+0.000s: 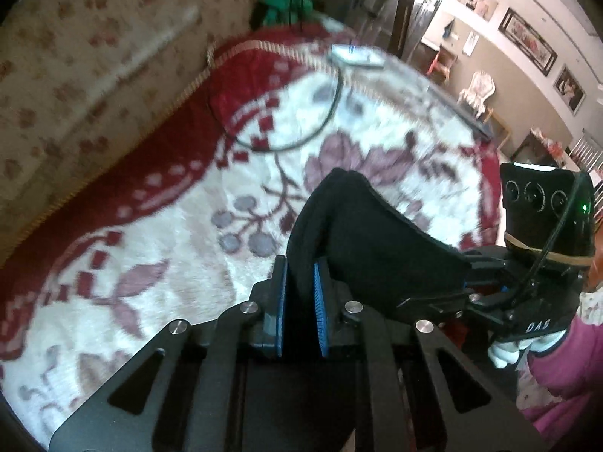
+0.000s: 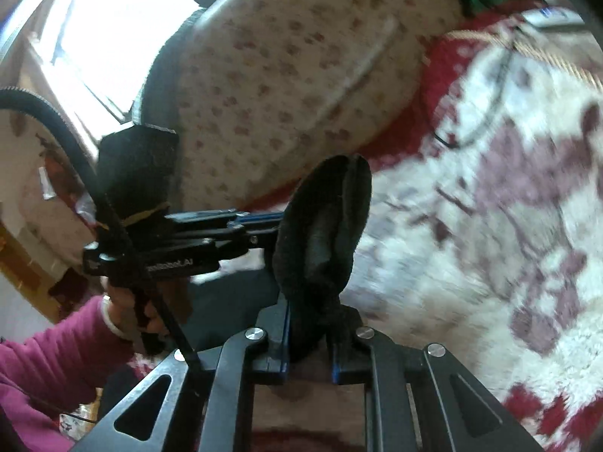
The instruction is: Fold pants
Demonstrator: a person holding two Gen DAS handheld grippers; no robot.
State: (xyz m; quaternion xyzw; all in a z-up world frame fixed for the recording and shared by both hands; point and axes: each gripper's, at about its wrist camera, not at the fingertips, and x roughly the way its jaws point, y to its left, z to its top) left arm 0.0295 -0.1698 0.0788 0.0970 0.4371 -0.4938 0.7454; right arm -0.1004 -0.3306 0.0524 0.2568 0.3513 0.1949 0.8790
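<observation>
Both grippers are up off the blanket (image 1: pixel 158 248) and each has a bite of the black pants (image 1: pixel 361 233). In the left wrist view the left gripper (image 1: pixel 301 293) has its blue pads clamped on a bunched fold of the cloth, which rises toward twelve o'clock and then runs off toward three o'clock, straight into the right gripper (image 1: pixel 465 282), whose fingers are pinched on the other end. Flip to the right wrist view and it is the same story mirrored: the right gripper (image 2: pixel 311 342) is squeezed tight on a thick wad of black fabric standing up toward twelve, with the left gripper (image 2: pixel 275 222) coming in from nine o'clock and biting the same bundle just beside it. So the pants are held in the air between the two tools, close together, well clear of the floral blanket that fills the view from one through five o'clock. How far along? Hard to call: only a compact lump of cloth shows, the legs and waistband are out of sight, and nothing lies flat yet. My read is a fold in progress, two held points brought together, with the laying down, smoothing and any further folds left to do. A cable (image 1: pixel 301 128) loops on the blanket near twelve o'clock, worth avoiding when the cloth comes down.
</observation>
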